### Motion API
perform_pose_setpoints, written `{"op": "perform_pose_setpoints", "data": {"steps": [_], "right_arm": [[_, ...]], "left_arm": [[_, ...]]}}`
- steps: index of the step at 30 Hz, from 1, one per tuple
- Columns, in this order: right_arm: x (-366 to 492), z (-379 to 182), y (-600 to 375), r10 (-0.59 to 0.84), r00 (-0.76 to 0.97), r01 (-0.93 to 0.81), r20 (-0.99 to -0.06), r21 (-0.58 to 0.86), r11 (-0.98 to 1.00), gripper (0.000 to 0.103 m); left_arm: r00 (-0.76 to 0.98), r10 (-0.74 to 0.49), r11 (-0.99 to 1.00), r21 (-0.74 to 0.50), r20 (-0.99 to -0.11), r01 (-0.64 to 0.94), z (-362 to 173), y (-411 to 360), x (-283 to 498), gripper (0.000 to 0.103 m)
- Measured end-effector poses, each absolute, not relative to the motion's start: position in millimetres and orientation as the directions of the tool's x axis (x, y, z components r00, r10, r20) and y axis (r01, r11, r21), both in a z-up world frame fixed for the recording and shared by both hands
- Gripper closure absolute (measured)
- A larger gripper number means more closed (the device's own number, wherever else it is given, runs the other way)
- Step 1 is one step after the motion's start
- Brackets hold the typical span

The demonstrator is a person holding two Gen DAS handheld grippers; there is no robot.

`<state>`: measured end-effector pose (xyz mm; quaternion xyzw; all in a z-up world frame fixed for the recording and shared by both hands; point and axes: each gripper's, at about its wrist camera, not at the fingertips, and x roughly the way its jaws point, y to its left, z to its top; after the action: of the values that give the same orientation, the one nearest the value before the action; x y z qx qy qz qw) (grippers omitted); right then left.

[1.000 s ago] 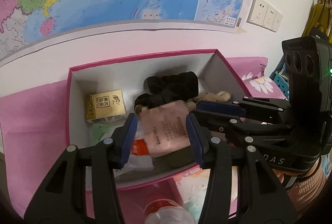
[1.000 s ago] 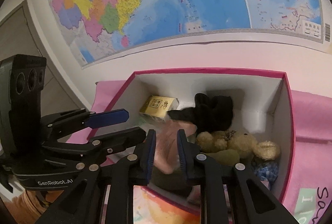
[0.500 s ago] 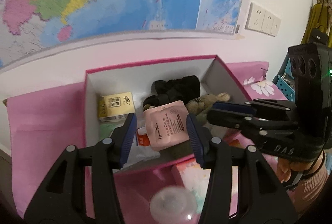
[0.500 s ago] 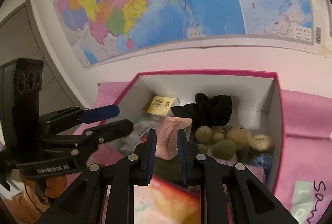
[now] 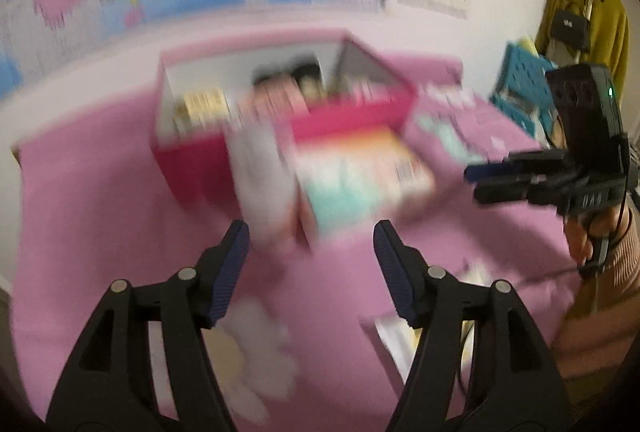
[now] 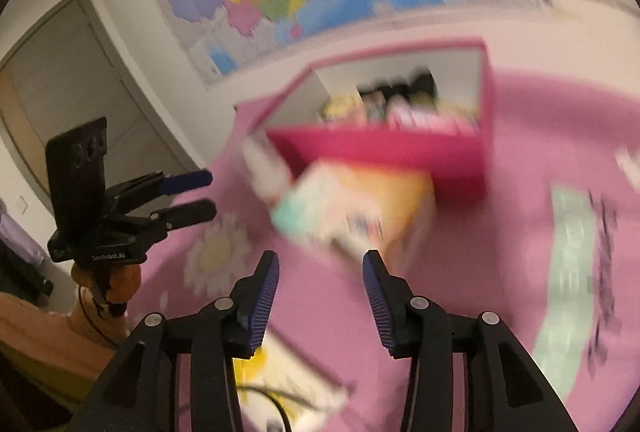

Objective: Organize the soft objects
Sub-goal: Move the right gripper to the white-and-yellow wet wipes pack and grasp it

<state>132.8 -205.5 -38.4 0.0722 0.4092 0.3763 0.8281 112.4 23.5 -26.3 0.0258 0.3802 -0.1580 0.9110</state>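
Both views are blurred by motion. The pink box (image 5: 352, 119) stands at the back of the pink cloth, and the pink pouch (image 5: 276, 99) lies inside it beside a yellow pack (image 5: 202, 105) and a black soft thing (image 5: 304, 69). My left gripper (image 5: 312, 244) hangs over the cloth well in front of the box, its jaws opening with nothing between them. My right gripper (image 6: 320, 264) is likewise back from the box (image 6: 380, 147), jaws opening and empty. Each gripper also shows in the other's view, the right gripper (image 5: 492, 179) at the right and the left gripper (image 6: 192, 191) at the left.
A white bottle (image 5: 260, 171) and a colourful pack (image 5: 360, 175) lie just in front of the box. A blue crate (image 5: 524, 87) and hanging clothes stand at the right. A door (image 6: 68, 79) is at the left, a wall map behind. Papers and a cable lie near me.
Both grippers pulled back from the box and sank a little. Their jaws spread apart and let go of the pink pouch, which now lies in the box.
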Motion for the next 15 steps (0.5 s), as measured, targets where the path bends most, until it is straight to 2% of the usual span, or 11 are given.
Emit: {"op": "perform_pose_setpoints", "data": {"steps": [4,8,15], "right_arm": [[110,-68,-216,0.652,0.337,-0.501,-0.679,0.458,0.735,0.055],[96,-86,-215,0.626,0.303,-0.473,-0.719,0.457,0.753,0.054],[80,-88,-207,0.645,0.294,-0.500,-0.705,0.462,0.733,0.050]], "left_arm": [[0.560,-0.303,0.938,-0.136,-0.771,0.319,-65,17,95,0.037],[0.494,-0.342,0.923,-0.187,-0.800,0.336,-82,11,82,0.037],[0.418,-0.399,0.888,-0.230,-0.816,0.398,-92,-7,64,0.037]]}}
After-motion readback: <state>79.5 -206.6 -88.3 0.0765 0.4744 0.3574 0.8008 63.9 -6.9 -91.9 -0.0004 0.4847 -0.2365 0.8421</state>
